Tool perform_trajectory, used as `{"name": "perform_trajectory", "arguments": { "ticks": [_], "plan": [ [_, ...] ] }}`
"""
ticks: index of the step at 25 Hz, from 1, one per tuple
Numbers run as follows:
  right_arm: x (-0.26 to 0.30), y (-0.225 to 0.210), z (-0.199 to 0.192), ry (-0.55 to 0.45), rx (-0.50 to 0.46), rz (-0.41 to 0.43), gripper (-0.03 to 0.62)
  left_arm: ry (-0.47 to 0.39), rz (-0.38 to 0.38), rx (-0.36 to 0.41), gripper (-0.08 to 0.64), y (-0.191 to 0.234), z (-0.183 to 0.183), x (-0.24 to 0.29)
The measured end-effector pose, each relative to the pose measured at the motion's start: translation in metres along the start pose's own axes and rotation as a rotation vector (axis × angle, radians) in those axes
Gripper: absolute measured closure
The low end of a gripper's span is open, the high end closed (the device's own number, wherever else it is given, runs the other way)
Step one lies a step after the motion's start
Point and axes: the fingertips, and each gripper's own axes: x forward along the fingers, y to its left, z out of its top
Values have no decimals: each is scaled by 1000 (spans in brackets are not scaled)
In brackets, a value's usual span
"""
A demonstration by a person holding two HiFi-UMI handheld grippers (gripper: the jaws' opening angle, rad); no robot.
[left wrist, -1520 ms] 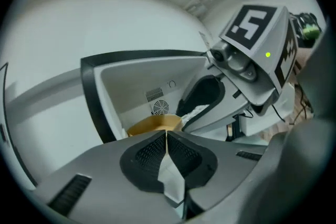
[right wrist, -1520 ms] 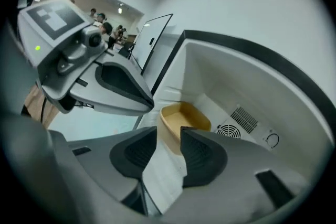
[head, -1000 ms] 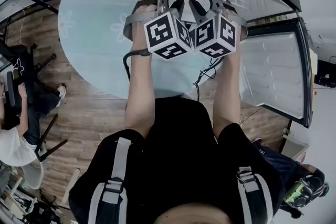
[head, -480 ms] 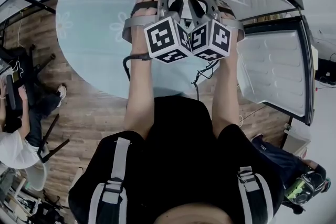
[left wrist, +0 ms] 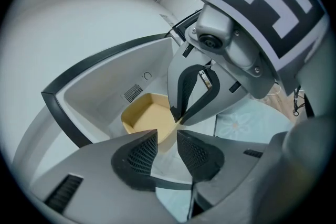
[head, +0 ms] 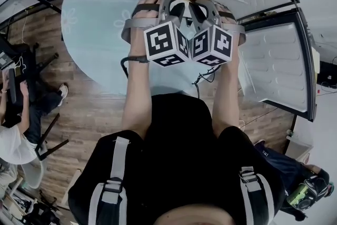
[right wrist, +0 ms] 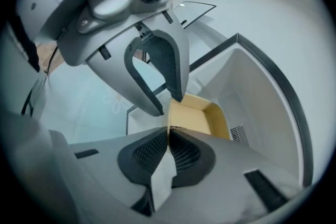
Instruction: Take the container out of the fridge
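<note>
Right gripper is clenching the near wall of the yellow container, its jaws having just been closing onto it. Left gripper is waiting with jaws apart, the container's corner showing untouched in the gap. Container is sitting at 12 o'clock from both grippers, inside the open fridge, and showing more of itself than a second ago. Judgement: grasp made; the pull-out can begin.
</note>
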Motion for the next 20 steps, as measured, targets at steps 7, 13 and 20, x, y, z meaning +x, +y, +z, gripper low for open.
{"name": "perform_trajectory", "arguments": {
  "ticks": [7, 13, 20],
  "plan": [
    [-35, 24, 9, -42, -71, 67, 569, 40, -85, 74, 428, -30, 7, -22],
    [-63, 42, -1, -49, -87, 84, 569, 109, -102, 138, 476, -57, 15, -31],
    [-104, 59, -24, -64, -45, 98, 569, 130, -128, 160, 497, -96, 44, -52]
  ]
}}
